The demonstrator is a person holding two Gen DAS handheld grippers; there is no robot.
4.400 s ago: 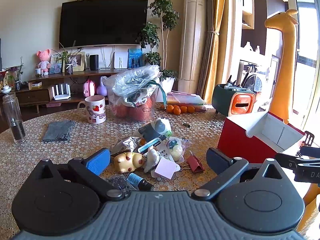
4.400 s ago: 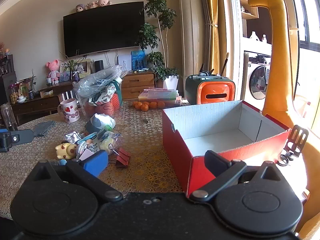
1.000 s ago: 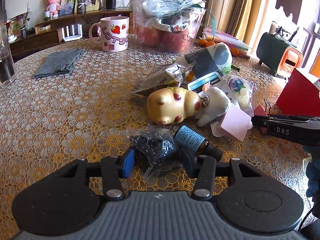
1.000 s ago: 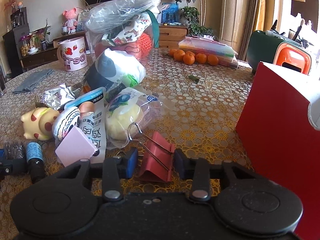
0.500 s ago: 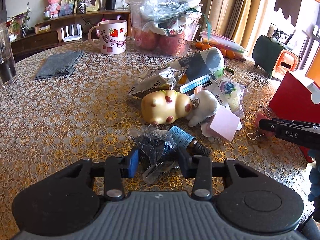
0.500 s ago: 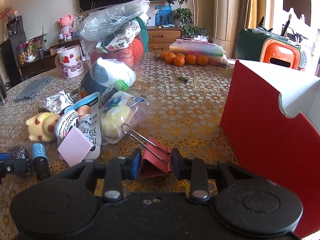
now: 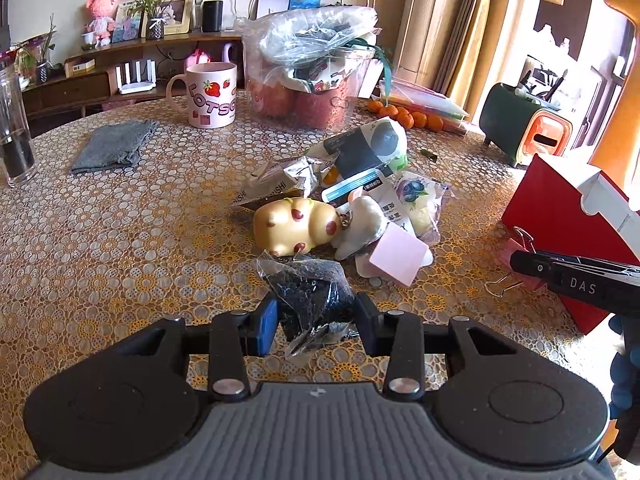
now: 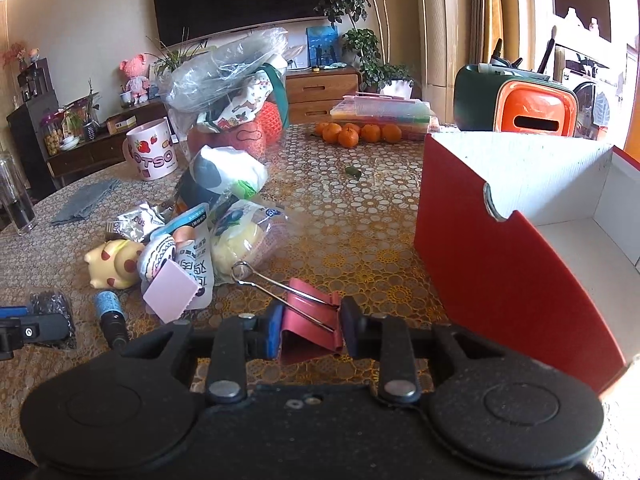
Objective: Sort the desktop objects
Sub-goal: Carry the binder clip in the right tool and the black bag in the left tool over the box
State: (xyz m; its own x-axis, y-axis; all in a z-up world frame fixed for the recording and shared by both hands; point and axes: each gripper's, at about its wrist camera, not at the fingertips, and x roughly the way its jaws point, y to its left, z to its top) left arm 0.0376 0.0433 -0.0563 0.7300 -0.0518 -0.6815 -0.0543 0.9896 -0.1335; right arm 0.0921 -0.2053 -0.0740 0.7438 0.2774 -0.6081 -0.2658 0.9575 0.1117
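Note:
My left gripper (image 7: pixel 316 320) is shut on a small clear bag of black bits (image 7: pixel 310 290), held just above the table. My right gripper (image 8: pixel 310 326) is shut on a red binder clip (image 8: pixel 310 320) whose wire handles stick out to the left. The open red box (image 8: pixel 500 248) stands right beside it. On the table lie a yellow spotted pig toy (image 7: pixel 294 226), a pink note pad (image 7: pixel 400 254), several snack packets (image 7: pixel 360 160) and a small blue-labelled bottle (image 8: pixel 108 308). The right gripper shows at the left wrist view's right edge.
A strawberry mug (image 7: pixel 212 94), a grey cloth (image 7: pixel 114 146) and a glass bottle (image 7: pixel 14 140) sit at the far left. A plastic bag of fruit (image 7: pixel 312 76), oranges (image 8: pixel 356 134) and a green-orange holder (image 8: pixel 516 100) stand at the back.
Both grippers closed tighter on their things and rose. The bag came up away from the small bottle. The binder clip lifted off the table beside the red box.

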